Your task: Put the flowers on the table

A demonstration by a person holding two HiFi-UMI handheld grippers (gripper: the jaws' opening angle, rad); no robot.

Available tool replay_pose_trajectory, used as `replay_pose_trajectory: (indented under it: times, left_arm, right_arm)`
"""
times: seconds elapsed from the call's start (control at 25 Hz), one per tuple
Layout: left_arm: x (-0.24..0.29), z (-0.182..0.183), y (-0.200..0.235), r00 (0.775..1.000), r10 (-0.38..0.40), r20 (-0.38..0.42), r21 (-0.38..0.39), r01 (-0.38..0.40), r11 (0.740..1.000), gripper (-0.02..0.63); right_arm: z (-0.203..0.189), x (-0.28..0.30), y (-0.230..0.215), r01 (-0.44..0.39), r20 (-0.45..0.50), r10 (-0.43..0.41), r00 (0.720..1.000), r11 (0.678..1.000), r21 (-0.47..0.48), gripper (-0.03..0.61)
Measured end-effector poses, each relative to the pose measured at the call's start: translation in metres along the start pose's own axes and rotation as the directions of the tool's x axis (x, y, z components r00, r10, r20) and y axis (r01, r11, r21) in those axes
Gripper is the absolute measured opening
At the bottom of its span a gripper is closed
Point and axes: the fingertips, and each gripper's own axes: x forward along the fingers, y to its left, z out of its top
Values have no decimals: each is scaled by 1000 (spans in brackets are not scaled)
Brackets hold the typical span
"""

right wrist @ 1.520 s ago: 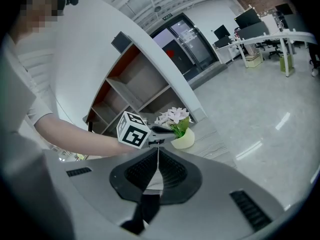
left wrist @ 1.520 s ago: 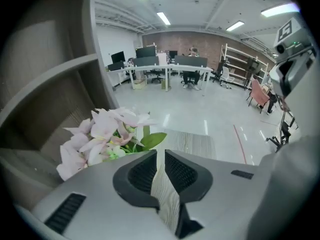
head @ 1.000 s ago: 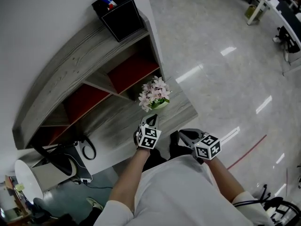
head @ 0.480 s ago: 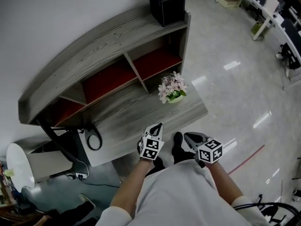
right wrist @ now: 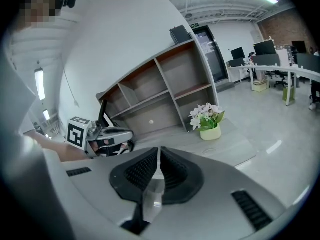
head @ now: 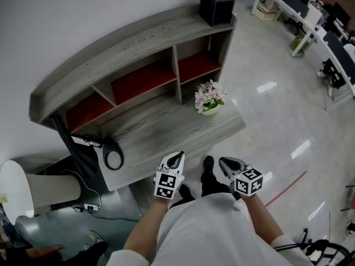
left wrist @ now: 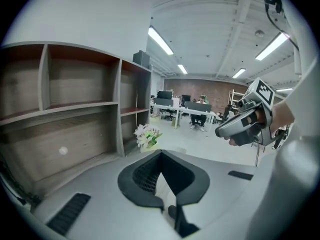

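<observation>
A small pot of pale pink flowers [head: 209, 98] stands upright on the grey wooden table [head: 166, 132], near its right end, in front of the shelf unit. It also shows in the left gripper view [left wrist: 146, 136] and the right gripper view [right wrist: 208, 119]. My left gripper [head: 177, 157] hangs below the table's front edge, well short of the pot, its jaws closed together on nothing. My right gripper [head: 226, 163] is held beside it over the floor, likewise shut and empty.
A grey shelf unit [head: 127, 54] with red-backed compartments rises behind the table, with a black pen box [head: 216, 6] on its top right. A black cable loop [head: 113, 159] lies at the table's left. White desks [head: 310, 21] stand across the glossy floor.
The view has pulled back from the table over the last second. Both grippers have drawn away from the pot, which stays standing on the table.
</observation>
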Motion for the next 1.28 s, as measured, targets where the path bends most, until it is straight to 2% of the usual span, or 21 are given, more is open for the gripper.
replay_pose_trajectory:
  times: [0.24, 0.48, 0.68, 1.0, 1.28]
  left_arm:
    - [-60, -16, -21, 998, -67, 15, -37, 67, 997, 9]
    - [-92, -30, -49, 990, -142, 14, -83, 142, 986, 9]
    - [-103, -33, -57, 990, -138, 3, -124, 137, 983, 9]
    - [-105, -12, -67, 993, -112, 31, -222, 116, 968, 9]
    - [-97, 1, -83, 991, -133, 33, -217, 137, 967, 9]
  right_arm:
    - [-17, -32, 25, 64, 73, -64, 995, 998, 4, 20]
    - [-37, -60, 36, 108, 110, -111, 988, 993, 36, 20]
    - [-40, -76, 37, 92, 126, -94, 988, 996, 17, 19]
    - [-20, -103, 16, 66, 157, -65, 986, 998, -4, 18]
    - [-15, -117, 7, 45, 176, -43, 983, 999, -6, 18]
